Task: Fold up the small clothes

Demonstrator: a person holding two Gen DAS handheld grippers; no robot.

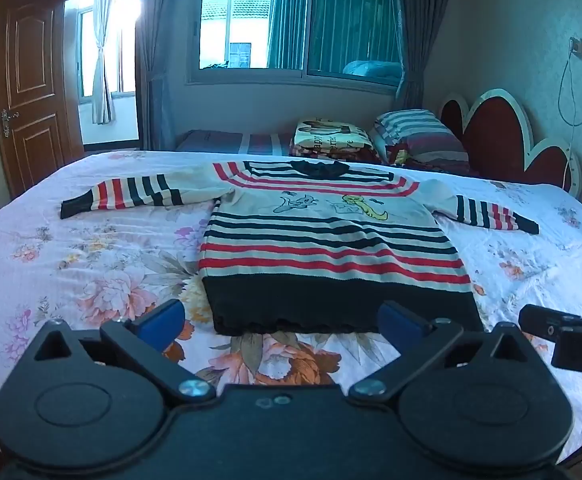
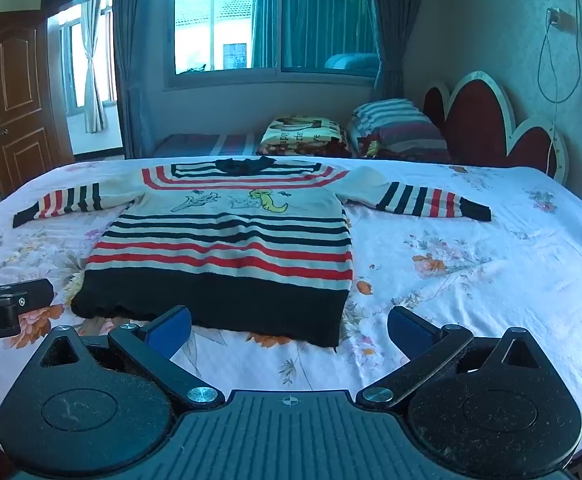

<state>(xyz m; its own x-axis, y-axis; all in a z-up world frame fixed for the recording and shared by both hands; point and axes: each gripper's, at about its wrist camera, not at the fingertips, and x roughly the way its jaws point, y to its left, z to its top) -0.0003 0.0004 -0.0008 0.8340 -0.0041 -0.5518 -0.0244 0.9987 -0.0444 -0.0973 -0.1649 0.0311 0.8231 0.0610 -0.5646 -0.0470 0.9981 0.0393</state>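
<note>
Both wide-open tools, left tool [image 1: 281, 322] and right tool [image 2: 289, 328], face the sweater [image 1: 323, 248]; each view catches the other tool.

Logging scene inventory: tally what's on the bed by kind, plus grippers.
Sweater: 1, spread flat on the bed
Pillow: 1
Folded blanket: 1
Grippers: 2, left gripper and right gripper, both open and empty
Total: 5
</note>
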